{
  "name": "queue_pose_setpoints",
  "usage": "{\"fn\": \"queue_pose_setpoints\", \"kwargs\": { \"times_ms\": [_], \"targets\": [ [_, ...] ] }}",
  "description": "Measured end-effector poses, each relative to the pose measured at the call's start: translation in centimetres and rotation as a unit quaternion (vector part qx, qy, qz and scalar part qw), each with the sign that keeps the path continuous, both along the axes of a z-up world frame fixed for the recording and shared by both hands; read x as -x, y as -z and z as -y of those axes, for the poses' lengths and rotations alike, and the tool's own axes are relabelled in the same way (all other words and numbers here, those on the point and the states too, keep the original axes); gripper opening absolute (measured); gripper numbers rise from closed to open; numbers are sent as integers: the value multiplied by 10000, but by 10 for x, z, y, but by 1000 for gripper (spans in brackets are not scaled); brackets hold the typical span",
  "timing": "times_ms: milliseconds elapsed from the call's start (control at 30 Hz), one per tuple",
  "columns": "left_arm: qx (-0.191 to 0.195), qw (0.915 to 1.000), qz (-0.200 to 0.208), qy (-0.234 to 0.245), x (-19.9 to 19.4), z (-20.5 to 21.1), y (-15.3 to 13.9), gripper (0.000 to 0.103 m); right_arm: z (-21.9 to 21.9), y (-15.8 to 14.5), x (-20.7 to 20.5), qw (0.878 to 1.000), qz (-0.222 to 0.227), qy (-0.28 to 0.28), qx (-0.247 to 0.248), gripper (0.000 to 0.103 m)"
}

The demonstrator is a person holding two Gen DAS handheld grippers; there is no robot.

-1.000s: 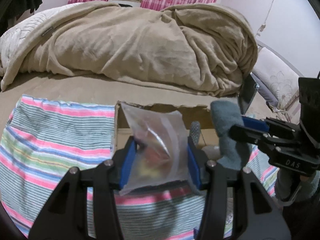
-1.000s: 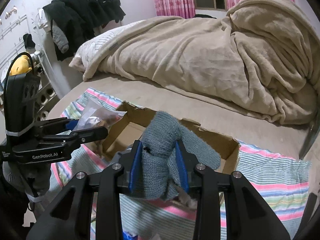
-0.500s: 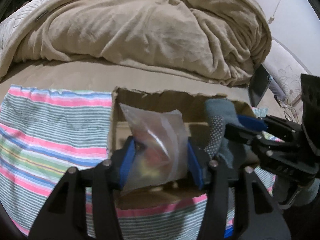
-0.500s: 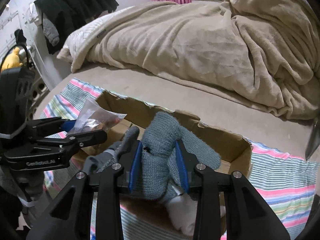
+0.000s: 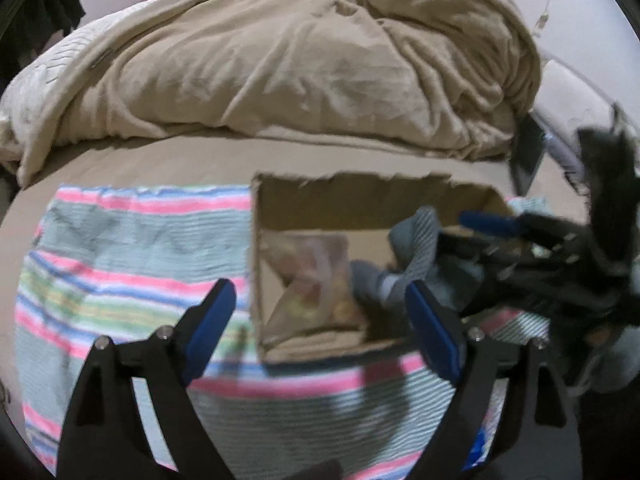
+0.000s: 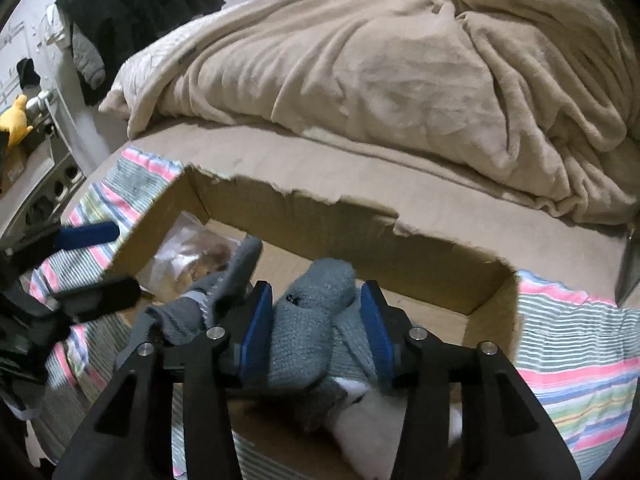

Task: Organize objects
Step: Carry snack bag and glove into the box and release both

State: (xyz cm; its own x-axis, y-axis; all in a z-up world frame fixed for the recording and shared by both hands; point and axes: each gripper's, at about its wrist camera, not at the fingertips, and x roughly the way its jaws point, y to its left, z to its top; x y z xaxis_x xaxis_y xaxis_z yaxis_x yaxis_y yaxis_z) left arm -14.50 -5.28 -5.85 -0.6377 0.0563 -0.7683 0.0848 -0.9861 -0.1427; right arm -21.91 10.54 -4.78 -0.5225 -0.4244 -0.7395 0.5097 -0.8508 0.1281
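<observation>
A torn cardboard box lies on a striped cloth on the bed. A clear plastic bag of small items rests on the box floor at its left end. My left gripper hangs over it, its jaws opening wide and touching nothing. My right gripper is low in the box, its jaws opening. A folded grey sock sits loose between the pads. A second grey sock lies beside it, over something white.
A heaped beige blanket fills the bed behind the box. A dark flat device leans at the right. Black clothes hang at the back left, with a yellow plush toy on a shelf.
My left gripper opened and the plastic bag dropped into the box. My right gripper sank into the box with the grey sock, and its jaws spread.
</observation>
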Motion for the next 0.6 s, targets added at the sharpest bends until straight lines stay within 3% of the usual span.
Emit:
{"fn": "queue_pose_setpoints", "kwargs": {
  "times_ms": [133, 367, 600],
  "targets": [
    [-136, 9998, 163, 6, -1, -2, 11, 91, -12, -14, -9, 9998, -127, 97, 145, 63],
    [-151, 9995, 261, -127, 16, -12, 24, 102, -38, -27, -28, 9988, -161, 302, 345, 63],
    [-119, 9992, 243, -303, 25, -12, 31, 103, -63, -29, -47, 9969, -56, 614, 497, 64]
  ]
}}
